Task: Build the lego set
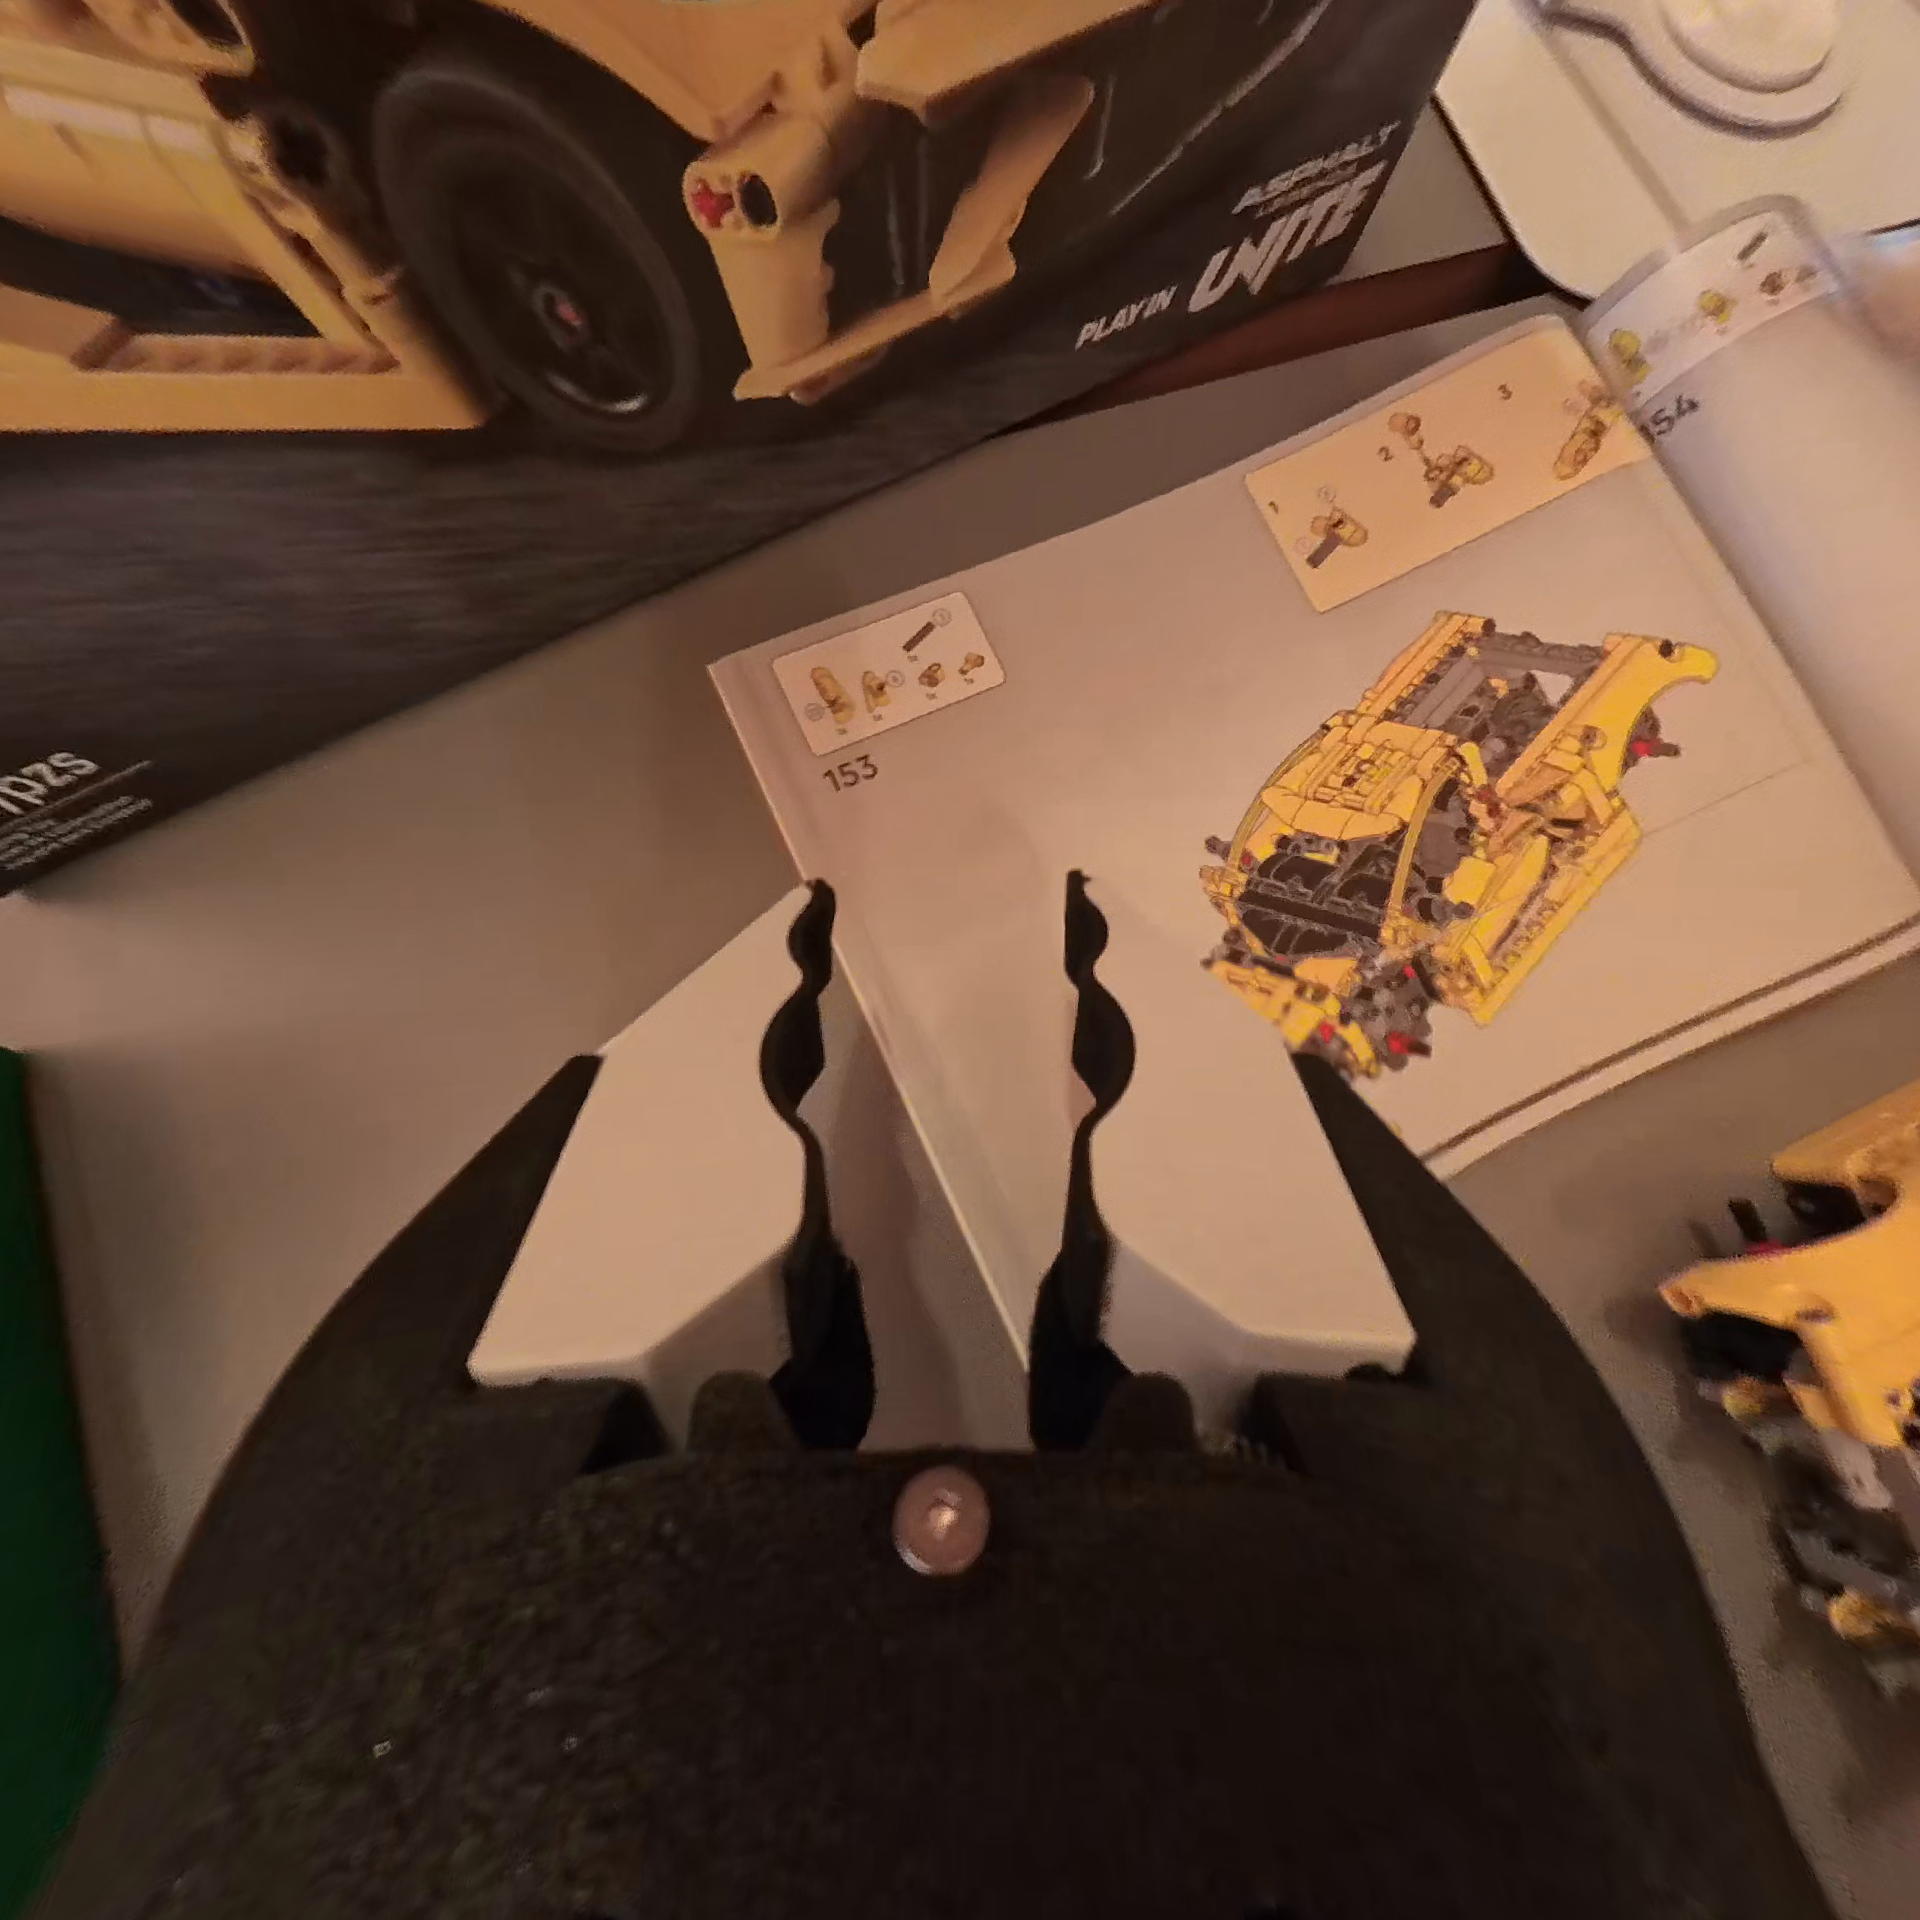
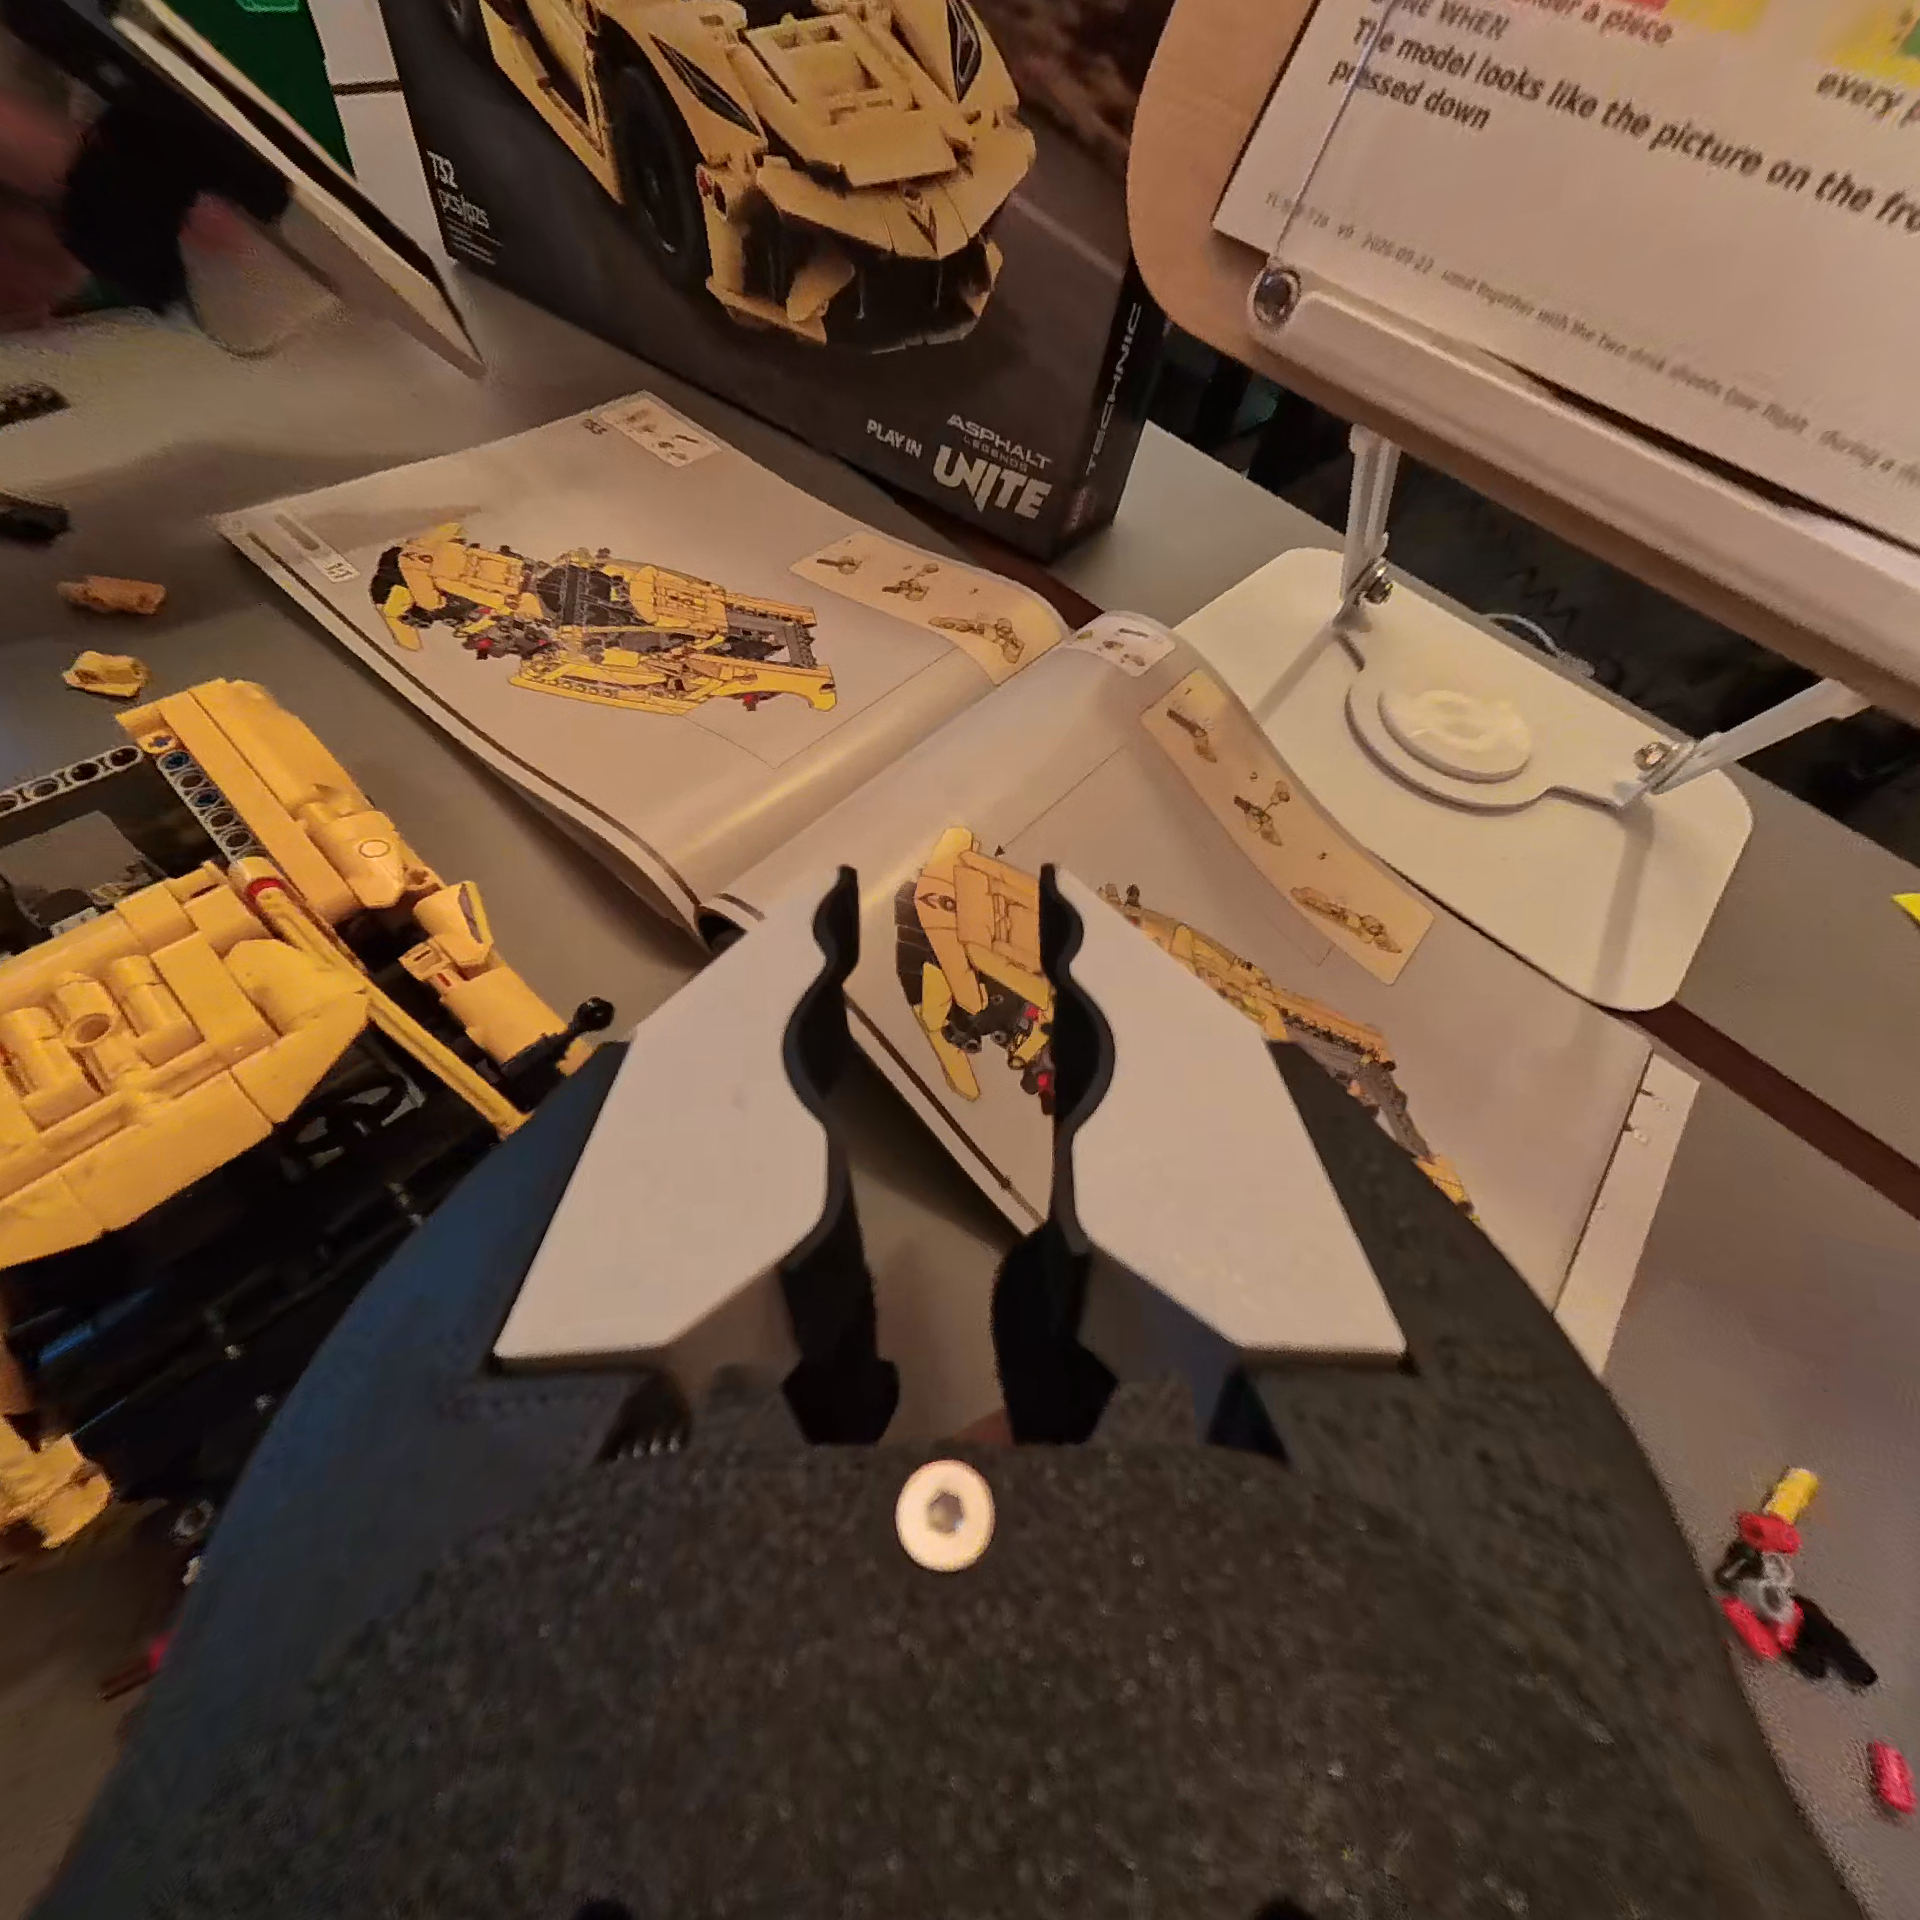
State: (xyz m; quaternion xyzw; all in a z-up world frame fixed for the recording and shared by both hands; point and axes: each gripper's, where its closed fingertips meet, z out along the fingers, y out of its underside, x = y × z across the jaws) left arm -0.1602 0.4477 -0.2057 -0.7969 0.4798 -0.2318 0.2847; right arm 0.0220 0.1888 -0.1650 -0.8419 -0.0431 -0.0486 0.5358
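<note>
Grey counter (image 2: 312, 644) carries the open instruction booklet (image 2: 665, 665), with the half-built yellow Lego car (image 2: 177, 997) beside it. Left gripper (image 1: 948, 883) and right gripper (image 2: 948, 883) hover with jaws released, empty.

surface: pale grey tabletop (image 2: 1766, 1351) | centre: open paper instruction booklet (image 2: 665, 665) lying flat | rear: dark cardboard set box (image 2: 790, 343) | left: part-built yellow brick car (image 2: 187, 997), loose tan pieces (image 2: 104, 673) | right: white metal stand base (image 2: 1507, 790), small red-and-black assembly (image 2: 1766, 1590)
</note>
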